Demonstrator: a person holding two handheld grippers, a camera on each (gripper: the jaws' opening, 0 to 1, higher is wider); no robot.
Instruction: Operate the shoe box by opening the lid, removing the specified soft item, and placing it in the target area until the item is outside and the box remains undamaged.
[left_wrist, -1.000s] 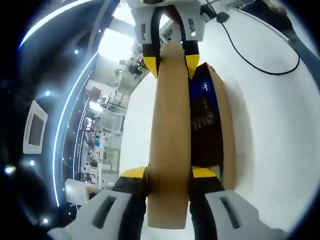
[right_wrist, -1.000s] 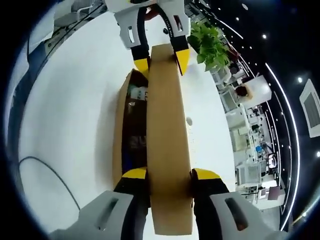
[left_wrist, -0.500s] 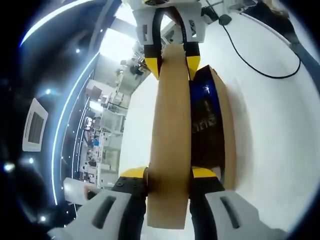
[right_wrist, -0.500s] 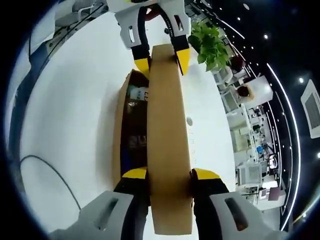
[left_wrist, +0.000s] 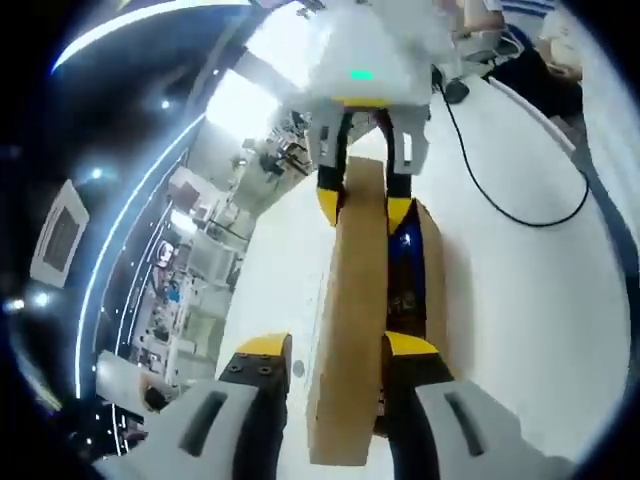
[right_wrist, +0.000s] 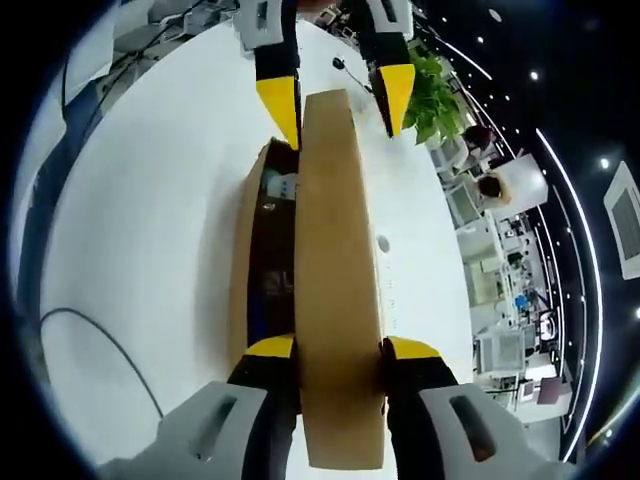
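Note:
The brown cardboard shoe box (left_wrist: 437, 270) (right_wrist: 243, 260) lies on a white table. Its lid (left_wrist: 355, 300) (right_wrist: 335, 250) is raised and stands on edge, seen end-on. Dark contents with a blue patch (left_wrist: 405, 265) (right_wrist: 272, 280) lie inside; I cannot tell what they are. My left gripper (left_wrist: 338, 345) (right_wrist: 337, 95) is open, its jaws standing off the near end of the lid on both sides. My right gripper (right_wrist: 340, 347) (left_wrist: 363, 205) is shut on the opposite end of the lid.
The white table (left_wrist: 530, 330) (right_wrist: 140, 200) spreads wide around the box. A black cable (left_wrist: 500, 205) (right_wrist: 100, 340) trails across it. A green plant (right_wrist: 430, 85) stands beyond the box. A seated person (left_wrist: 540, 70) is at the table's far edge.
My left gripper has let go of the lid, opened and drawn back from it. My right gripper still clamps the other end, and the lid stays raised.

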